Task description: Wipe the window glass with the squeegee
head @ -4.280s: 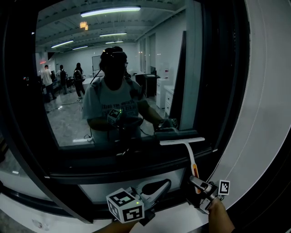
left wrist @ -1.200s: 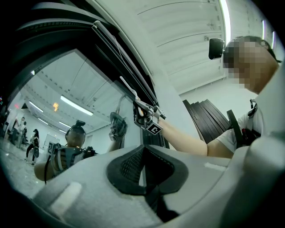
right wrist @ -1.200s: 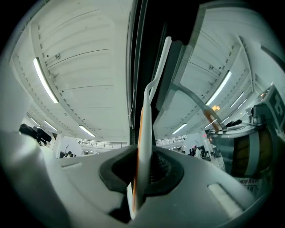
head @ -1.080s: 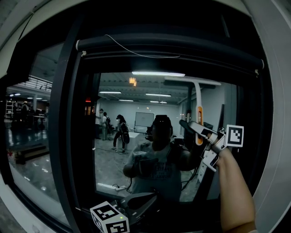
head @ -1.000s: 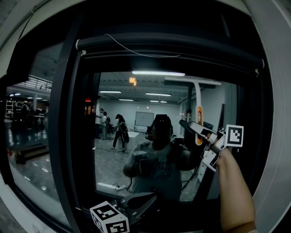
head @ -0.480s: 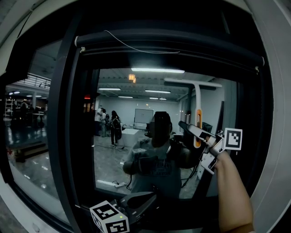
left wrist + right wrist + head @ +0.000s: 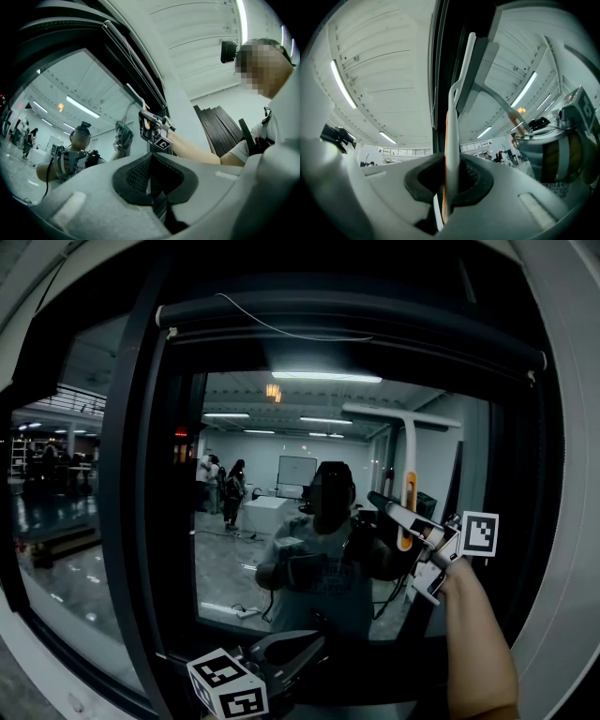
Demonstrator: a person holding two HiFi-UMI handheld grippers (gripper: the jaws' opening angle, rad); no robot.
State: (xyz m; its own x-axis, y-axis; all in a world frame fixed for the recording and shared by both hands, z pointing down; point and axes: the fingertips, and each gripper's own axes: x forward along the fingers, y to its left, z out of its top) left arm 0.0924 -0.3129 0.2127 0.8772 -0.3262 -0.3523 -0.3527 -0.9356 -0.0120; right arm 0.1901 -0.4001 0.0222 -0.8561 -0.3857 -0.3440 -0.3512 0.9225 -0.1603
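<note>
The window glass [image 7: 253, 559] fills the head view, dark and full of reflections. A white T-shaped squeegee [image 7: 410, 451] stands upright against its upper right part, blade on top. My right gripper [image 7: 409, 521] is shut on the handle's orange section, my forearm reaching up from below. In the right gripper view the squeegee [image 7: 452, 126] rises straight from between the jaws toward the glass. My left gripper [image 7: 281, 654] hangs low near the sill, shut with nothing in it. The left gripper view shows the right gripper [image 7: 151, 127] and the squeegee [image 7: 135, 96] up ahead.
A dark window frame [image 7: 131, 484] borders the pane on the left, and a rolled blind [image 7: 347, 320] with a thin cord runs across the top. A white wall [image 7: 574, 521] curves down the right side. The person's own reflection [image 7: 323, 568] shows in the glass.
Four seconds ago the squeegee lay near the sill; it has since been lifted to the pane's upper right. Over the last second it slid slightly downward. The left gripper stayed low.
</note>
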